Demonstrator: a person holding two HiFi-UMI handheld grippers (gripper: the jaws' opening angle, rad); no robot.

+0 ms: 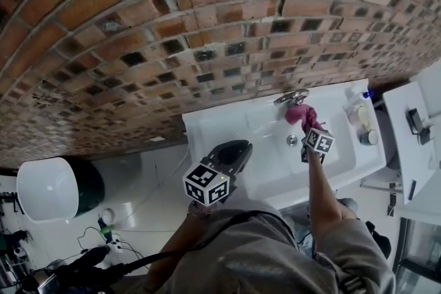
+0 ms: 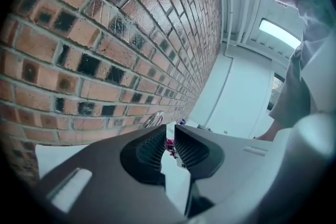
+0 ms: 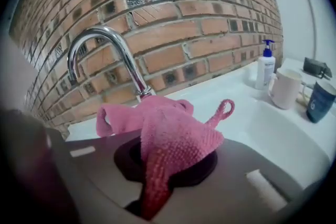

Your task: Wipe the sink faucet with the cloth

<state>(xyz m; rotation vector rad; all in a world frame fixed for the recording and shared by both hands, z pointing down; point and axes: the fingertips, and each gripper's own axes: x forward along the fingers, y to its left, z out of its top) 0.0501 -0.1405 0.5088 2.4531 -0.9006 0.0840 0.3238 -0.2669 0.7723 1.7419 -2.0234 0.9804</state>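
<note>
A chrome faucet (image 3: 107, 52) curves up at the back of the white sink (image 1: 331, 165), against the brick wall; in the head view the faucet (image 1: 291, 97) shows at the basin's far rim. My right gripper (image 1: 309, 126) is shut on a pink cloth (image 3: 165, 134), held over the basin just in front of the faucet base. The cloth (image 1: 302, 115) bunches out past the jaws, with a loop at one corner. My left gripper (image 1: 238, 151) hangs over the sink's left part, jaws nearly together with a narrow gap and nothing between them. In the left gripper view the gripper (image 2: 169, 145) faces the faucet (image 2: 153, 119).
A soap pump bottle (image 3: 265, 72), a white mug (image 3: 286, 87) and a dark blue cup (image 3: 320, 101) stand on the sink's right ledge. A white counter (image 1: 413, 141) lies further right. A white round bin (image 1: 47, 188) sits on the floor at the left.
</note>
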